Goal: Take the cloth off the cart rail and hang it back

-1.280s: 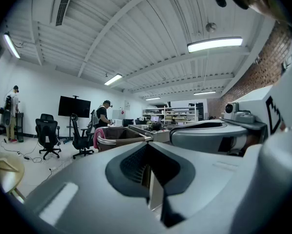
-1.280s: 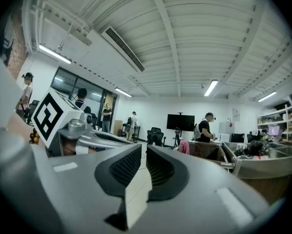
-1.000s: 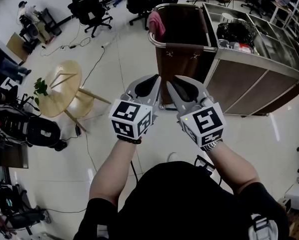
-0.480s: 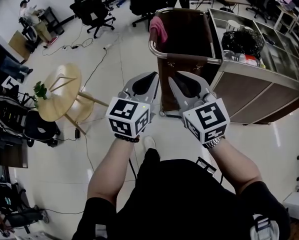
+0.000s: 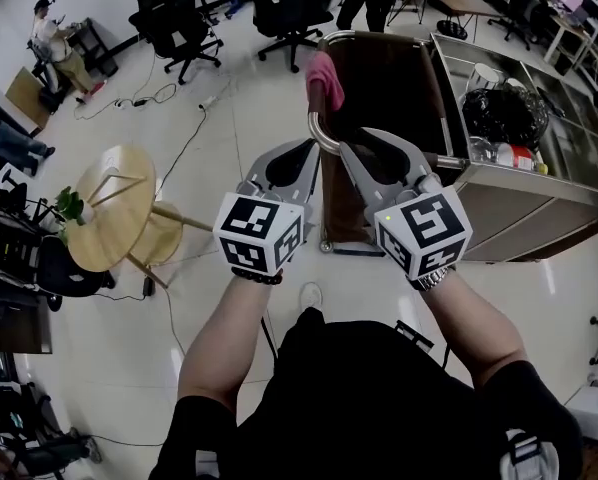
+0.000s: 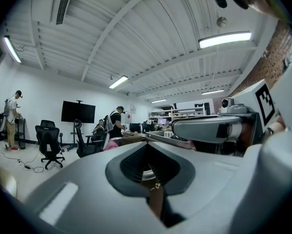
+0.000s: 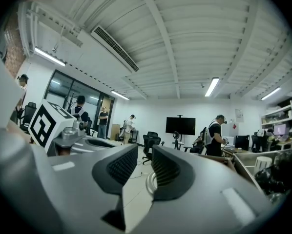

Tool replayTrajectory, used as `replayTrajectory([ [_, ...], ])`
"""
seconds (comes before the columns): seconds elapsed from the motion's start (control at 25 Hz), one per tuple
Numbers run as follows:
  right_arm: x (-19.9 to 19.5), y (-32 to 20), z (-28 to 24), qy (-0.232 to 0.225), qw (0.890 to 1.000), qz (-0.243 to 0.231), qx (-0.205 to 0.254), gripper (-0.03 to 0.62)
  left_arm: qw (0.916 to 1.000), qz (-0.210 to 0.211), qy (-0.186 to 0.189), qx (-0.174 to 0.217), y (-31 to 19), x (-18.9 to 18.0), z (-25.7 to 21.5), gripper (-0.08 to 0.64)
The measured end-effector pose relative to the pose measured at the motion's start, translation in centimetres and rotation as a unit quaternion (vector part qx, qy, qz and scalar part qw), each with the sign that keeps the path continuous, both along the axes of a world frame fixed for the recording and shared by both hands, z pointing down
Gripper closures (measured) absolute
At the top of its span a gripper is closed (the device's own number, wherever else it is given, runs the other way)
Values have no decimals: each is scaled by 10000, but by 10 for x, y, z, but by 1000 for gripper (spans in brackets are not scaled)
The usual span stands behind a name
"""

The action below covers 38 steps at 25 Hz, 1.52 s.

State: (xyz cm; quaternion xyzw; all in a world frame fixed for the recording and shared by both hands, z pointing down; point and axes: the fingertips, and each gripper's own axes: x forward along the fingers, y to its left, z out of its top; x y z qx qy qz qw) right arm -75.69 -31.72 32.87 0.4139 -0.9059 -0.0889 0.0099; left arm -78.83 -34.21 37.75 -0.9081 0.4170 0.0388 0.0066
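A pink cloth [image 5: 321, 73] hangs over the far left corner of the cart's metal rail [image 5: 316, 126]; it also shows as a pink patch [image 6: 112, 143] in the left gripper view. Both grippers point level at the brown cart [image 5: 379, 68], side by side. My left gripper [image 5: 310, 148] is shut and empty, its tips just short of the rail's near left bend. My right gripper [image 5: 349, 146] is open by a narrow gap after its jaws have just been opening, with nothing between them [image 7: 144, 152]. The cloth lies well beyond both tips.
A black bag [image 5: 504, 108] and small items lie in the cart's steel top tray [image 5: 569, 138]. A round wooden table [image 5: 109, 208] stands to the left, with office chairs [image 5: 179, 18] and people [image 5: 54, 43] further back. Cables trail across the floor [image 5: 194, 128].
Both grippers have moved forward together toward the cart. The cart has drawn nearer, and the gripper tips now reach its near rail.
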Motion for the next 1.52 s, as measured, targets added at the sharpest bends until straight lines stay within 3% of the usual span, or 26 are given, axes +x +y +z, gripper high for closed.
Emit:
replayTrajectory([
  [0.2,-28,-66,-11,46,9994,297,-175,503,9998,137,129,-93,-57,-37,-8,565],
  [0.64,-60,-208,4,280,9928,880,-763,480,9973,630,231,-302,-182,-70,-3,565],
  [0.88,-64,-274,56,585,9819,1102,-1423,437,9952,835,231,-445,-231,-76,17,565],
  [1.24,-66,-337,120,857,9609,1192,-2349,434,9923,1001,250,-686,-283,-83,49,565],
  [1.36,-70,-342,130,841,9606,1082,-2416,450,9915,1039,265,-739,-290,-81,61,565],
  [1.52,-68,-341,130,853,9617,1076,-2372,544,9901,1079,280,-847,-290,-74,70,565],
])
